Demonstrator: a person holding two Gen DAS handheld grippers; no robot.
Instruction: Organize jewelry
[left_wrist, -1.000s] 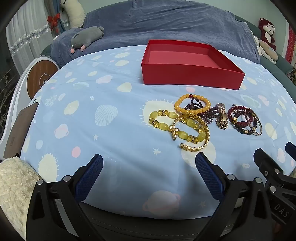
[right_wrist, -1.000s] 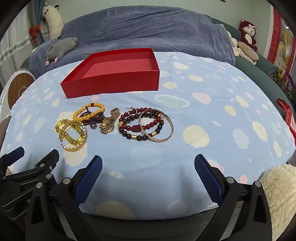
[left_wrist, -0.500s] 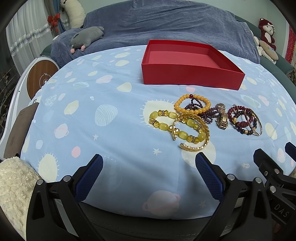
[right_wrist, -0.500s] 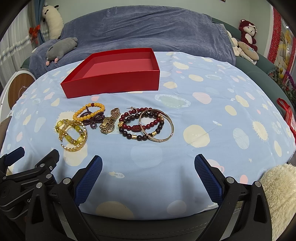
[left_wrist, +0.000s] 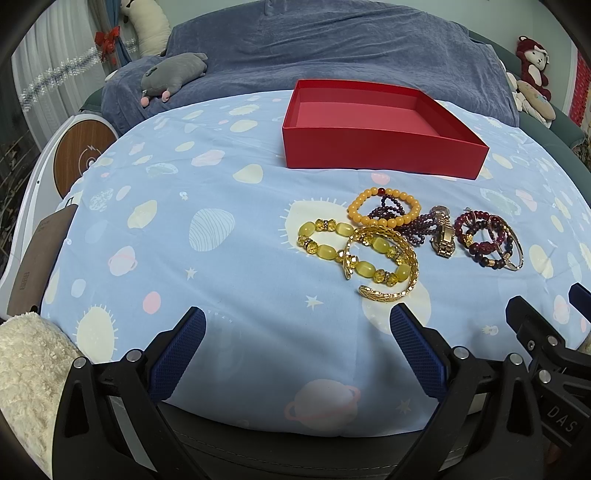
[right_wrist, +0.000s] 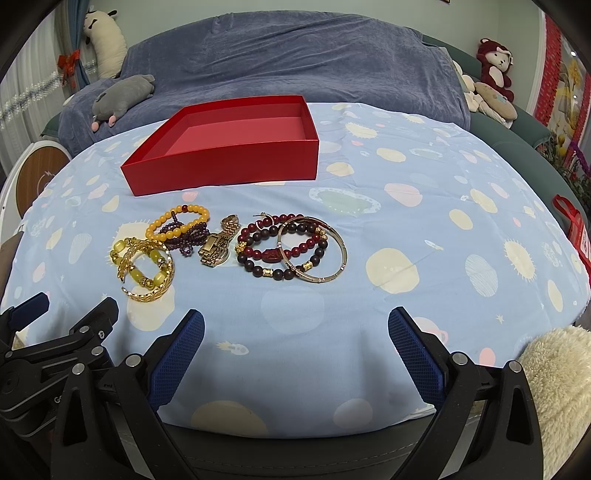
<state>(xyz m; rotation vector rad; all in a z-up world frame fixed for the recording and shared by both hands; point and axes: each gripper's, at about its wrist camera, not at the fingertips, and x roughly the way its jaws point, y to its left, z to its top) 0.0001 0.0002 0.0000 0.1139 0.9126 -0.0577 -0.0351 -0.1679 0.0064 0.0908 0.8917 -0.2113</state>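
Sitting spread wide over the near edge of the blue planet-print cloth (left_wrist: 221, 192), both claws held nothing: the left gripper (left_wrist: 297, 317) and right gripper (right_wrist: 295, 317) were side by side, well short of the jewelry. All the pieces lay in a loose row on the cloth: a yellow bead bracelet (right_wrist: 144, 266) tangled with a gold cuff (right_wrist: 155, 291), an orange bead bracelet (right_wrist: 177, 221), a gold watch (right_wrist: 218, 243), dark red bead bracelets (right_wrist: 273, 251) and a thin bangle (right_wrist: 314, 251). Just behind them sat the red box (right_wrist: 229, 162), open-topped with nothing inside.
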